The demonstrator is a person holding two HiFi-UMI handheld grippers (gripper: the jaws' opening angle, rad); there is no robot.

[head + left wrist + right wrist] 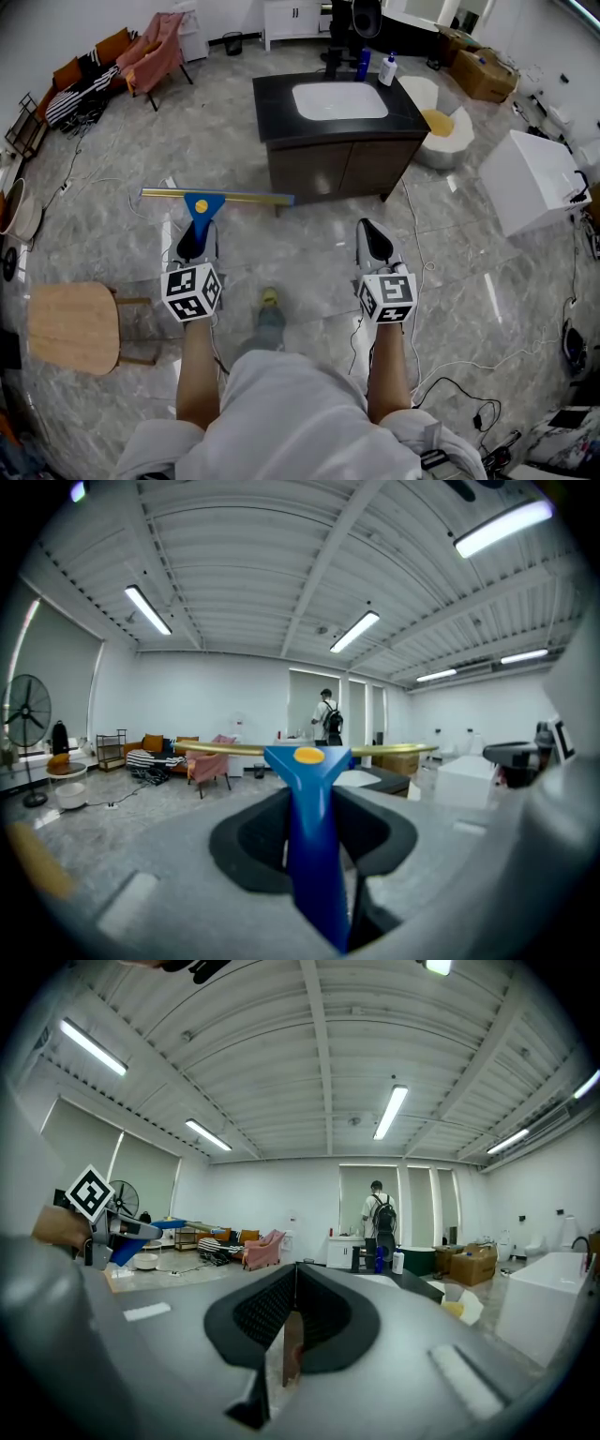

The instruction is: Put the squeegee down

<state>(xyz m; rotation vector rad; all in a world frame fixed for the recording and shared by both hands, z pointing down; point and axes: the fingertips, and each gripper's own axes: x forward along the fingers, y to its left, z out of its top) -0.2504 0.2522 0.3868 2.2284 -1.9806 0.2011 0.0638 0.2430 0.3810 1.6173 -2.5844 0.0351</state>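
A person looks steeply down at their own 2 forearms, each holding a grey 2-jaw tool out over a grey marble-patterned floor [281, 234].

The left gripper [195, 239] is clamped on a squeegee [202, 203] with a blue plastic handle and a long brass-coloured blade bar. In the left gripper view, the blue handle [314, 855] stands upright between the dark pads of the left gripper [309, 803], which press on it from both sides. The bar runs level, crosswise above the jaws. The squeegee is held in the air above the floor, touching nothing else.

The right gripper [374, 239] is well apart from the left one, at about the same height. In the right gripper view its jaws are together at the tips, and the right gripper [293, 1274] holds nothing.

Ahead of both grippers stands a dark wooden vanity cabinet [328, 167] with a black top and a white rectangular basin [339, 100]. A blue bottle [364, 64] and a white bottle [388, 69] stand at its back right corner. A round light wooden stool [73, 326] is to the left, and a white box-shaped unit [532, 180] is to the right.
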